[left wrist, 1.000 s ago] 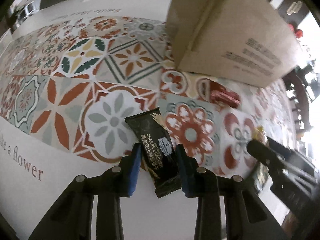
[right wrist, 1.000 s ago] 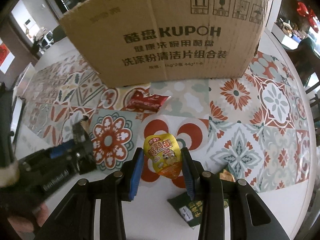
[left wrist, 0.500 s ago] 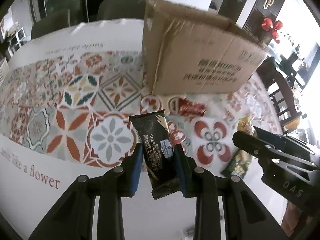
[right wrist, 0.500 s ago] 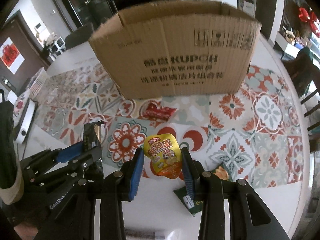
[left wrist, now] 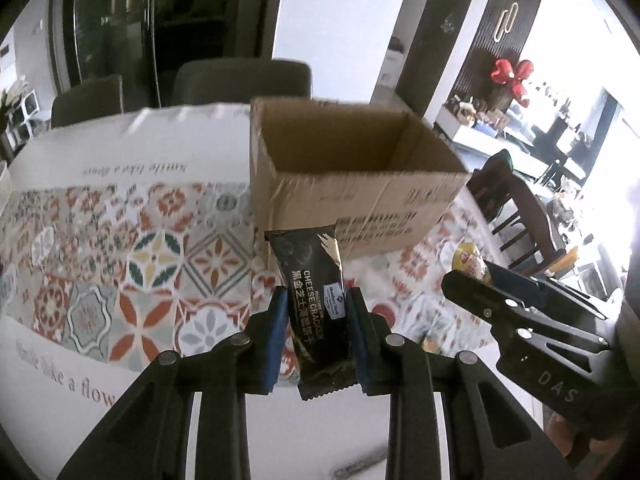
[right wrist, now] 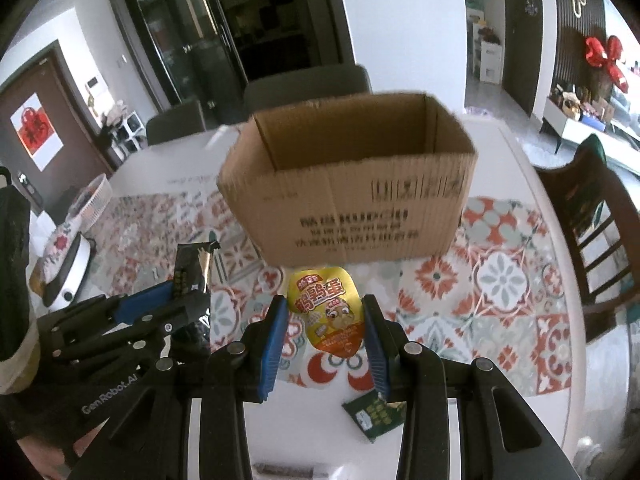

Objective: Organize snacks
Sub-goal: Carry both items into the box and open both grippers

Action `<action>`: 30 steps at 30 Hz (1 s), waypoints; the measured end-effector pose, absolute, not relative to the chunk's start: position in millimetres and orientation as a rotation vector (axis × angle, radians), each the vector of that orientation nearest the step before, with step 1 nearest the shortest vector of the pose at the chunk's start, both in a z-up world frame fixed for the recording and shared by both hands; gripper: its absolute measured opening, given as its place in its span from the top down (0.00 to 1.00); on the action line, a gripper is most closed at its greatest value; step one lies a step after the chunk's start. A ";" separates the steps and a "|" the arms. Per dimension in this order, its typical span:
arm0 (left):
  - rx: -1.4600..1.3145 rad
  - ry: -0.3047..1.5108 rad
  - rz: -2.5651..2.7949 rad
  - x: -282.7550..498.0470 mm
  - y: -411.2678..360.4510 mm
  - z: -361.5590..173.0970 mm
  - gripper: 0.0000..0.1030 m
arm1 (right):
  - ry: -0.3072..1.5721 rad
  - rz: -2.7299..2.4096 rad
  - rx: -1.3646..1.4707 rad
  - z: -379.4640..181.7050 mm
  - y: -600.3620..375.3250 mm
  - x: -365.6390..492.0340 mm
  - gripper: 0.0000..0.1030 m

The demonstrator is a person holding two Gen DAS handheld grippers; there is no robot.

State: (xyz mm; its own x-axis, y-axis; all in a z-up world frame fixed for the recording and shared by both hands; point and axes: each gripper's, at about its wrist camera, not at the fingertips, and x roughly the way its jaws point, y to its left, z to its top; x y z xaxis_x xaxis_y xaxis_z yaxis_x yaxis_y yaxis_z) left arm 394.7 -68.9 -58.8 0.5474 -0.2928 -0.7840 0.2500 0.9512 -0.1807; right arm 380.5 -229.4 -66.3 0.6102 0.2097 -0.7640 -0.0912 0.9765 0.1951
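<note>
In the left wrist view, my left gripper (left wrist: pixel 316 300) holds a black cheese-cracker packet (left wrist: pixel 308 264) upright and off the table, and its jaws are closing on it. My right gripper (right wrist: pixel 324 312) is shut on a yellow sealed snack cup (right wrist: pixel 326 300), also lifted. The open cardboard box (right wrist: pixel 352 208) stands just beyond both, its inside showing empty brown walls. The same box (left wrist: pixel 360 200) sits behind the cracker packet. My right gripper (left wrist: pixel 472 280) shows at the right with the yellow cup (left wrist: pixel 468 258). My left gripper (right wrist: pixel 188 296) shows at the left with the black packet (right wrist: pixel 192 264).
A green snack packet (right wrist: pixel 372 416) lies on the table under my right gripper. The patterned tablecloth (left wrist: pixel 152 264) covers the round table. A dark wooden chair (right wrist: pixel 592 216) stands at the right edge, grey chairs behind the box. A white appliance (right wrist: pixel 68 272) sits at the far left.
Both grippers rose with their snacks, from just above the cloth to level with the box's rim. The box's open top came into view.
</note>
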 end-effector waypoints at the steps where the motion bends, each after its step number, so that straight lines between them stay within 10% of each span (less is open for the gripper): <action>1: -0.051 0.924 -0.330 396.6 -69.9 -52.9 0.73 | 0.890 0.173 0.144 -62.9 -229.7 380.6 0.63; 25: -0.086 0.891 -0.381 538.2 -110.3 -8.4 0.80 | 0.803 0.128 0.166 -8.9 -253.9 504.3 0.63; 30: -0.094 0.933 -0.367 556.6 -111.9 -17.7 0.55 | 0.860 0.118 0.172 -22.3 -261.2 524.7 0.61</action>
